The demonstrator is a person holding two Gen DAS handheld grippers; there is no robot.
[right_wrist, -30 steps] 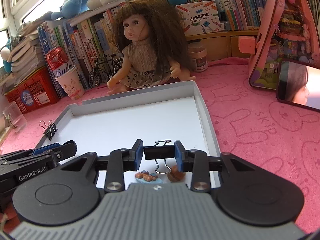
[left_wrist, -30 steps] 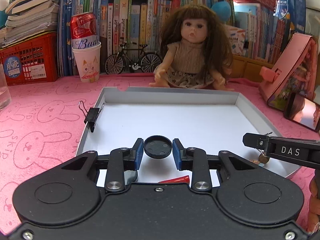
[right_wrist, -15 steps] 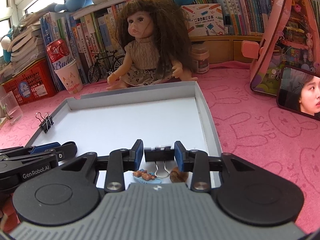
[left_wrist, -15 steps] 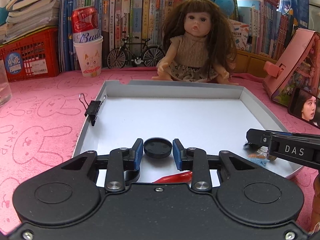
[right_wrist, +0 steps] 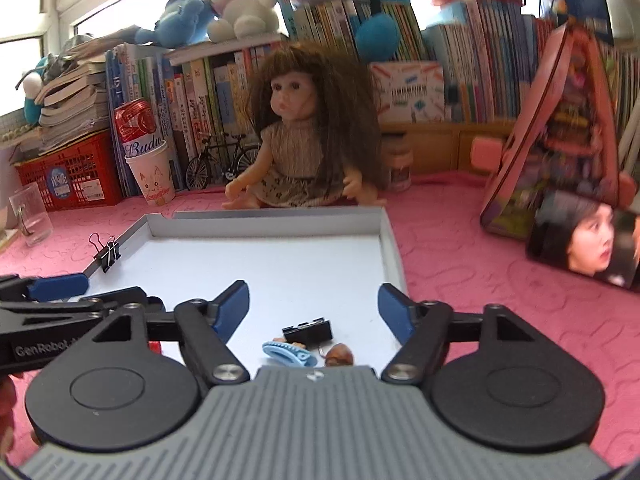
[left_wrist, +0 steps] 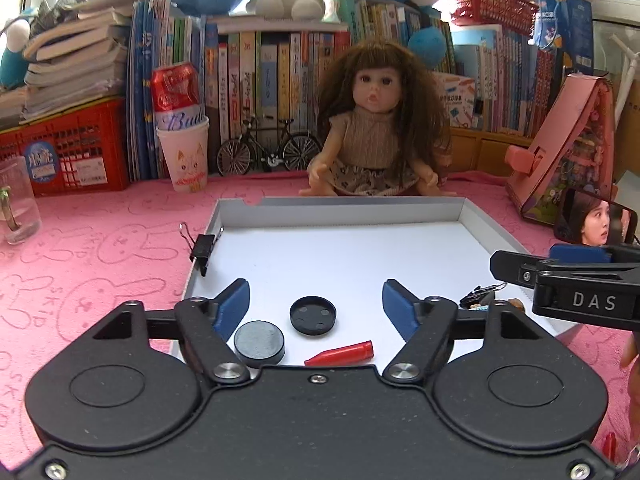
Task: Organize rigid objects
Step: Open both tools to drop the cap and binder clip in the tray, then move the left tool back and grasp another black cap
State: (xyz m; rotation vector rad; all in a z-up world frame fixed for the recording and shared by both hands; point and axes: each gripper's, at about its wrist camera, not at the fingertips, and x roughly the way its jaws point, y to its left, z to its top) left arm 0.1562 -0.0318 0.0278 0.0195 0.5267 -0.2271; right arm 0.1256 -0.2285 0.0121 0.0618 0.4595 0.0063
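Note:
A shallow white tray (left_wrist: 492, 236) (right_wrist: 394, 248) lies on the pink cloth. In the left wrist view my left gripper (left_wrist: 316, 304) has its jaws opening, and a black round cap (left_wrist: 313, 315) rests free on the tray floor between them. A second black disc (left_wrist: 259, 344) and a red pointed piece (left_wrist: 342, 354) lie nearer the camera. In the right wrist view my right gripper (right_wrist: 314, 302) also has its jaws opening, above a black binder clip (right_wrist: 309, 330), a blue hair clip (right_wrist: 286, 354) and a small brown trinket (right_wrist: 339, 355), all lying loose on the tray.
Another binder clip (left_wrist: 202, 249) (right_wrist: 107, 255) is clamped on the tray's left wall. Behind the tray sit a doll (left_wrist: 374, 128), a paper cup holding a can (left_wrist: 185, 160), a model bicycle (left_wrist: 270, 152), a red crate (left_wrist: 68, 152) and books. A pink toy house (left_wrist: 576, 152) and a phone (right_wrist: 584, 246) stand at right.
Both grippers spread their jaws: the left let go of the black cap and the right let go of the binder clip, which now lie on the tray. Both drew back and up slightly.

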